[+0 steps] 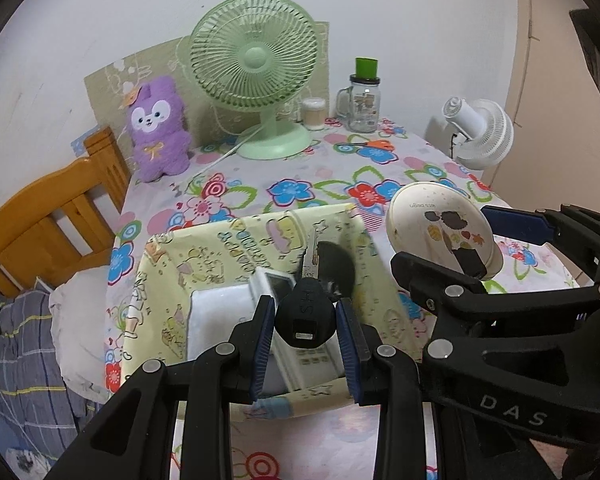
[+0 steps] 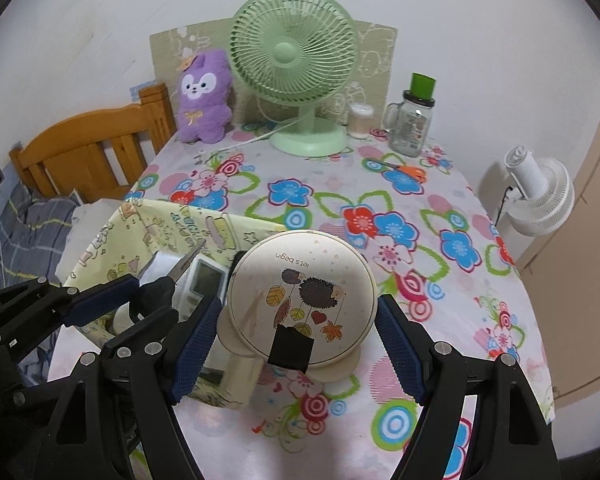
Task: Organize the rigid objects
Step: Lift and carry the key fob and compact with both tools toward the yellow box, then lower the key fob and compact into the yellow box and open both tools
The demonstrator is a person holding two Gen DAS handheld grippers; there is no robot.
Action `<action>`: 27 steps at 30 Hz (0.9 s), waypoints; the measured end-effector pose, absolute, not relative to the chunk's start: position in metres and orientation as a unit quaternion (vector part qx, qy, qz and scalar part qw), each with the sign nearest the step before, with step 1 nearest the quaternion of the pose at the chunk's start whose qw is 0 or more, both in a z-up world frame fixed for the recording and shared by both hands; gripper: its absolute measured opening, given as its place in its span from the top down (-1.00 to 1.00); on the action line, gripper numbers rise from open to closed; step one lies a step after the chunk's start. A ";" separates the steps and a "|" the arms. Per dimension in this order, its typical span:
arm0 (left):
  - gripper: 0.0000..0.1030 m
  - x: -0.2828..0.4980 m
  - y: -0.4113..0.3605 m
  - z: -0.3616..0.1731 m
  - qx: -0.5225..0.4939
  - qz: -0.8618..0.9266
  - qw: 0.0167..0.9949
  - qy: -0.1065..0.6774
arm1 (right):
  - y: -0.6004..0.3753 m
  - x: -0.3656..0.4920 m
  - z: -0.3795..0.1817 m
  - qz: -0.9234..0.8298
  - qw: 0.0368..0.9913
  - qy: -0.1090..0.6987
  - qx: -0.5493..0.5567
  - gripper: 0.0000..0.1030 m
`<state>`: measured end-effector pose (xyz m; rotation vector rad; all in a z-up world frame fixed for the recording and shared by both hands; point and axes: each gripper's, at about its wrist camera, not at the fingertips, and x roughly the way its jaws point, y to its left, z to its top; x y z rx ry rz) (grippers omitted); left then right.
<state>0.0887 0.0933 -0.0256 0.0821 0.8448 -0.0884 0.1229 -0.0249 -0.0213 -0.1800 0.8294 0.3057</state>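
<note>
Left gripper clamped on the key, poised over the box; right gripper clamps the round case beside it; lower each inside before letting go.

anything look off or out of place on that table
One oddity: orange-handled scissors lie loose on the tablecloth near the glass jar, away from the yellow box holding the remote. Nothing spilled or broken.

The key and round case partly hide the remote.
</note>
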 end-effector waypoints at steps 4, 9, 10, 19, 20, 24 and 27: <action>0.39 0.090 0.103 -0.030 0.036 -0.035 0.909 0.413 | -0.011 0.126 -0.025 0.156 0.897 0.403 -0.095 -0.54; 0.39 0.093 0.117 -0.036 0.031 -0.024 0.908 0.417 | 0.005 0.128 -0.029 0.165 0.893 0.407 -0.103 -0.54; 0.39 0.094 0.119 -0.037 0.030 -0.023 0.908 0.417 | 0.007 0.129 -0.030 0.166 0.892 0.407 -0.104 -0.54; 0.38 0.103 0.135 -0.049 0.032 -0.003 0.907 0.420 | 0.029 0.137 -0.040 0.180 0.884 0.416 -0.111 -0.54; 0.38 0.104 0.136 -0.049 0.033 -0.001 0.907 0.420 | 0.030 0.138 -0.041 0.180 0.884 0.417 -0.111 -0.54; 0.38 0.109 0.141 -0.052 0.030 0.008 0.906 0.421 | 0.035 0.143 -0.044 0.183 0.882 0.421 -0.108 -0.54; 0.37 0.115 0.145 -0.059 0.032 0.019 0.904 0.426 | 0.040 0.146 -0.046 0.187 0.880 0.423 -0.111 -0.54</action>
